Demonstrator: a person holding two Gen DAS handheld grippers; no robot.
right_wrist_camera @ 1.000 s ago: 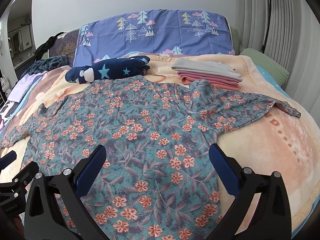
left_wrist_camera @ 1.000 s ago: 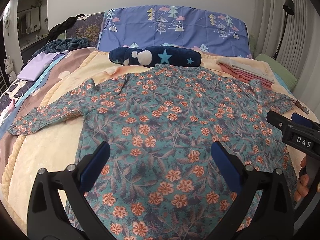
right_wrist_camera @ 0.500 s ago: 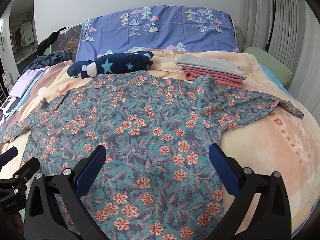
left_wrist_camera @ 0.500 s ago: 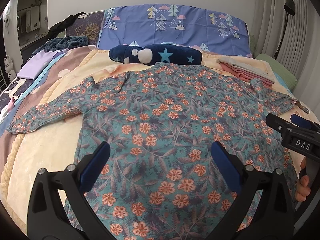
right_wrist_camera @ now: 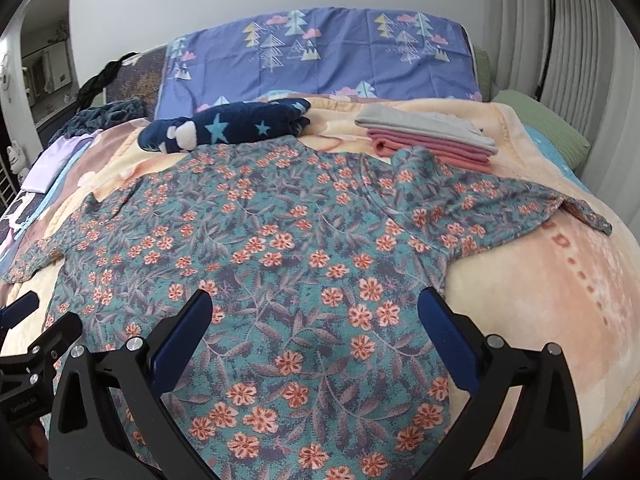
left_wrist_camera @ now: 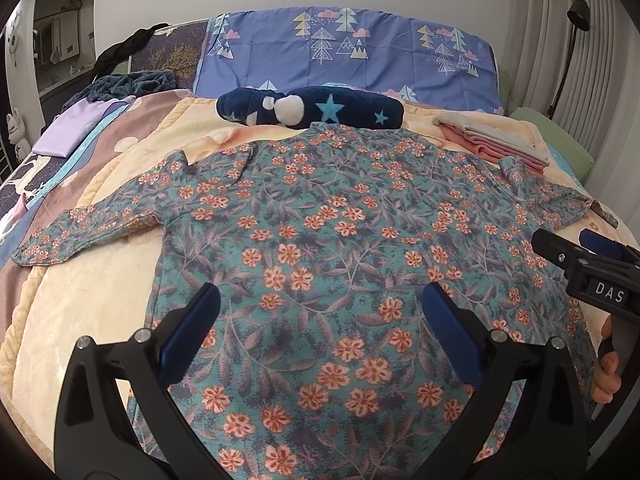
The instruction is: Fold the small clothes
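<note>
On the left of the bed [left_wrist_camera: 72, 344] a purple cloth [left_wrist_camera: 76, 128] lies near the edge. The floral shirt [left_wrist_camera: 320, 264] is spread flat in the middle of the blanket, both sleeves out to the sides. The left tongs [left_wrist_camera: 320, 320] hang over its near hem with fingers wide apart, holding nothing. At the far side, a navy star-patterned bundle [left_wrist_camera: 316, 110] touches the collar. The right tongs [right_wrist_camera: 316, 320] are also wide and empty above the hem. On the far right a folded stack [right_wrist_camera: 428, 136] lies beside the right sleeve. Compared with a second ago, almost nothing has changed; the shirt lies as before.
</note>
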